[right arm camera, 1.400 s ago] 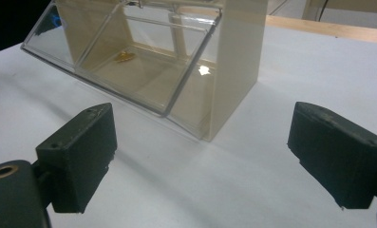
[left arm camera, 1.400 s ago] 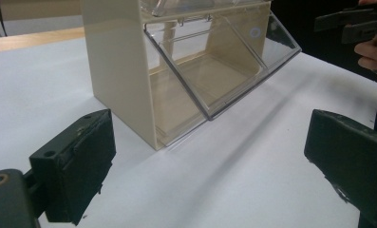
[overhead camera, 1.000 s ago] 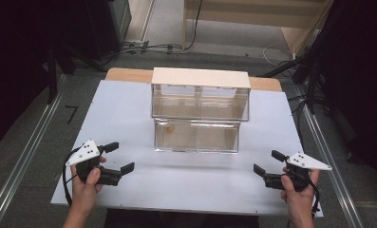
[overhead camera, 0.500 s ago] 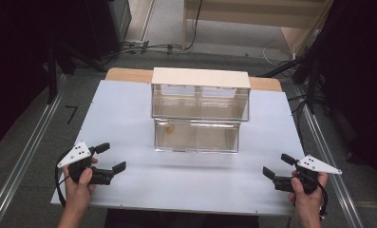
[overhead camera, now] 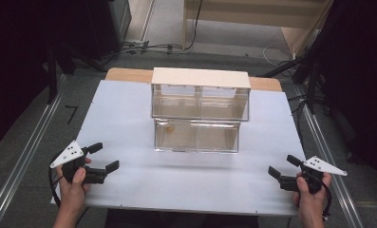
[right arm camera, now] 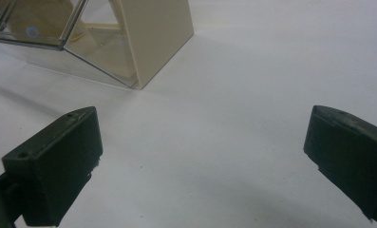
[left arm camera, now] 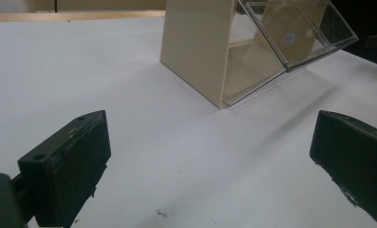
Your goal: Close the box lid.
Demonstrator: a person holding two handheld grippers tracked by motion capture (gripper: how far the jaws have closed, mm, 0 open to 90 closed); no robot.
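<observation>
A cream cabinet with clear plastic drawers (overhead camera: 200, 108) stands at the middle back of the white table (overhead camera: 129, 123). Its lower drawer (overhead camera: 195, 135) is pulled out toward me, and a small orange speck (overhead camera: 170, 127) lies inside it. My left gripper (overhead camera: 103, 156) is held open near the front left edge, empty. Over by the front right edge my right gripper (overhead camera: 284, 166) is open too, nothing between its jaws. From the left gripper view (left arm camera: 210, 156) the cabinet's cream side (left arm camera: 200, 47) and tilted clear drawers (left arm camera: 295, 33) lie ahead. The right gripper view (right arm camera: 200, 161) faces the cabinet's other side (right arm camera: 153, 33).
The white table top sits on a wooden board (overhead camera: 124, 74). Metal rails (overhead camera: 24, 156) run along the floor at both sides. Cables (overhead camera: 148, 46) lie on the floor behind the table, near a wooden shelf unit (overhead camera: 257, 14).
Both hands have drawn back toward the table's front edge and outward, the left to the left and the right to the right. Both grippers stayed open.
</observation>
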